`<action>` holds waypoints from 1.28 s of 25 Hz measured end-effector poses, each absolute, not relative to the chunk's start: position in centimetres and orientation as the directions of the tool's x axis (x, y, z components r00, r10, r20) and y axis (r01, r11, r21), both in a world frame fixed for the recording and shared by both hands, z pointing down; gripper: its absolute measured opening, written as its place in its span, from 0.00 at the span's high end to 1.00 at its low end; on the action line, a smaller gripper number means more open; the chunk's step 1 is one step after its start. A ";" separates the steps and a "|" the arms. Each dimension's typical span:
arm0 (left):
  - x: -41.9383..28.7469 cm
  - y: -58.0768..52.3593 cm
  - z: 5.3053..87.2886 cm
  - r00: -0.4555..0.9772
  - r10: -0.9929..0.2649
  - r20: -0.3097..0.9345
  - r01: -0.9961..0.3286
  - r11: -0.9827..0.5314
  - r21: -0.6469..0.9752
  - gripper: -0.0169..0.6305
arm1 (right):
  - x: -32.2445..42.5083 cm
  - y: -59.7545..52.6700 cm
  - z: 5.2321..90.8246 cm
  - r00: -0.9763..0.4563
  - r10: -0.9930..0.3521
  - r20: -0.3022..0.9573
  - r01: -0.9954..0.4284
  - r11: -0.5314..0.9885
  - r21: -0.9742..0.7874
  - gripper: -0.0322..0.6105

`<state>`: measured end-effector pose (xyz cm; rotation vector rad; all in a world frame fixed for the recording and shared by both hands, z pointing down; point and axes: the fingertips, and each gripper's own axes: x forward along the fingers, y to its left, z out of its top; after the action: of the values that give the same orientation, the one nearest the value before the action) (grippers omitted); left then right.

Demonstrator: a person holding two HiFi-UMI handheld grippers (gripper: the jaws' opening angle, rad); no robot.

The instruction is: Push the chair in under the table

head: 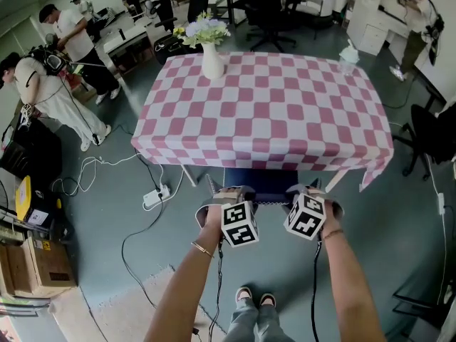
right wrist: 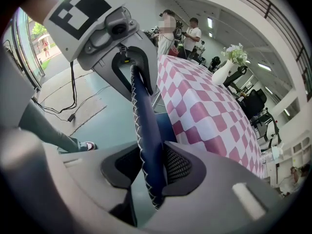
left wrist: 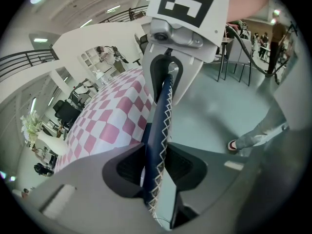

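The table [head: 271,120] wears a pink and white checked cloth, with a white vase of flowers [head: 212,61] at its far left. The blue chair [head: 260,184] stands at the near edge, mostly tucked beneath the cloth. My left gripper [head: 228,193] and right gripper [head: 306,191] hold the top of its back side by side. In the left gripper view the blue, white-stitched chair back [left wrist: 158,130] runs between the jaws of my left gripper [left wrist: 156,167], which is shut on it. In the right gripper view my right gripper [right wrist: 148,167] is likewise shut on the chair back [right wrist: 146,130].
A power strip with cables [head: 154,196] lies on the floor left of the chair. Boxes [head: 28,262] stand at the near left, a black office chair [head: 434,141] at the right. People stand at the far left [head: 64,63]. My feet [head: 255,298] are behind the chair.
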<state>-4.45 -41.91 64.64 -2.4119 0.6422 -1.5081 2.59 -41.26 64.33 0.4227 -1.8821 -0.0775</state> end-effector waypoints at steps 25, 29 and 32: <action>-4.1 -44.1 65.3 0.403 -0.406 0.820 -0.215 -0.913 -0.347 0.79 | 2.8 -43.9 64.7 -0.281 -0.306 0.910 -0.219 0.943 0.250 0.76; -4.2 -44.1 64.4 0.439 -0.415 0.797 -0.282 -0.906 -0.316 0.72 | 2.9 -43.7 64.3 -0.315 -0.367 0.875 -0.234 0.924 0.303 0.73; -4.3 -43.9 62.9 0.473 -0.460 0.751 -0.343 -0.881 -0.324 0.68 | 3.3 -43.3 63.3 -0.343 -0.406 0.847 -0.248 0.909 0.335 0.72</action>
<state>-4.28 -43.89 62.90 -2.5838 0.7092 -1.3789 3.27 -43.31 63.34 0.4768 -1.9430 -0.1754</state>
